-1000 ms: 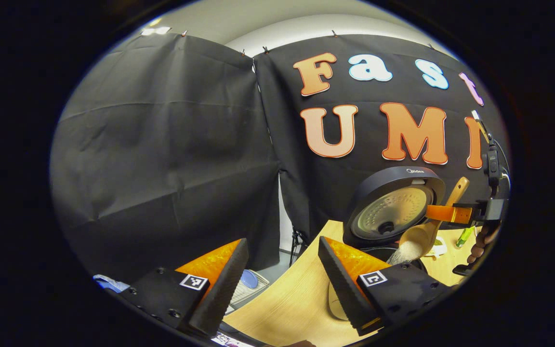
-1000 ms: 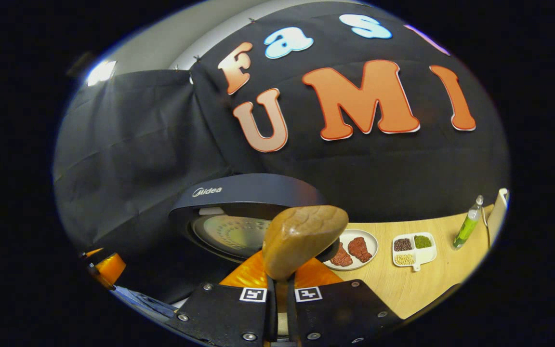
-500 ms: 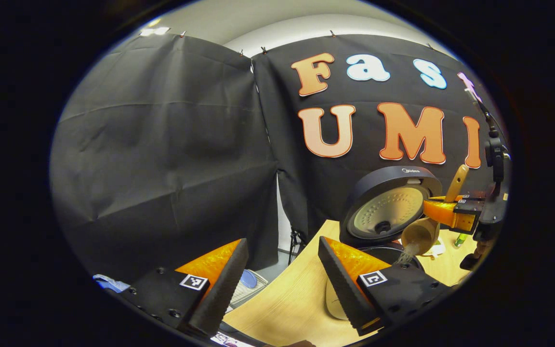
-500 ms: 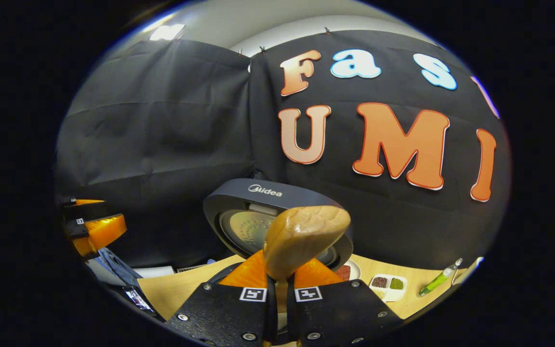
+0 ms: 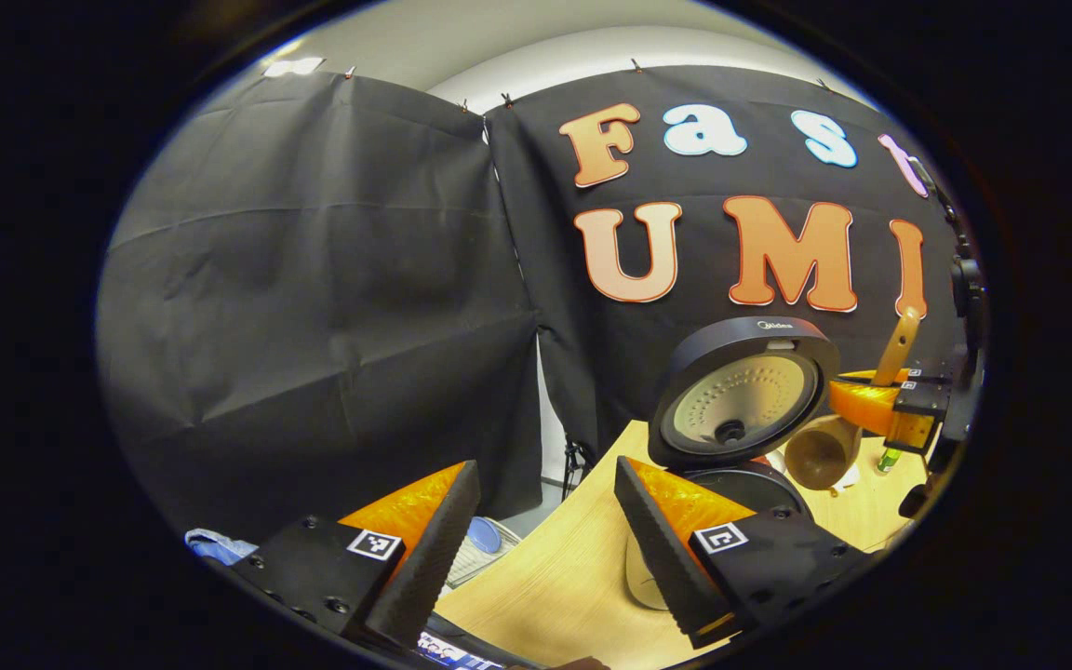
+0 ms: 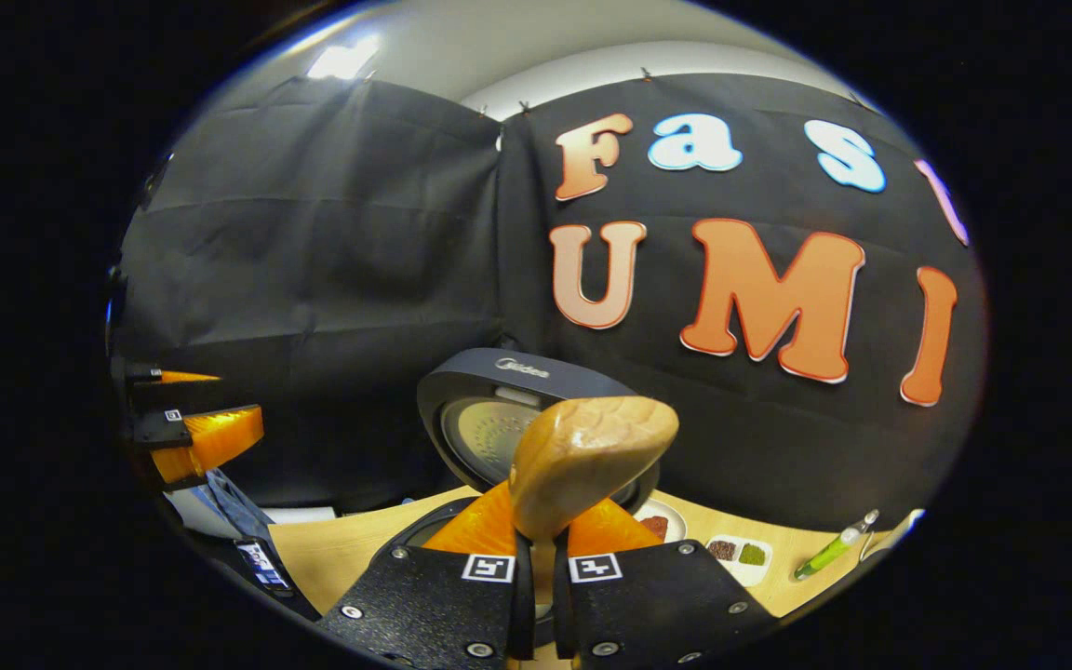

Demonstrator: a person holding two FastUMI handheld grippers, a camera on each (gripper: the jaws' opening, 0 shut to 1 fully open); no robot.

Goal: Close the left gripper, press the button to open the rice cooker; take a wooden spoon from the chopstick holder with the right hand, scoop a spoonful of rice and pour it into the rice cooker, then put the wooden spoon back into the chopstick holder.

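Emptied, wooden spoon (image 6: pixel 582 461) stays clamped in right gripper (image 6: pixel 536 549).

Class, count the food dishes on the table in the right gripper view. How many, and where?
2: a round plate just right of the wooden spoon, and a white divided dish further right. Others may be hidden behind the right gripper.
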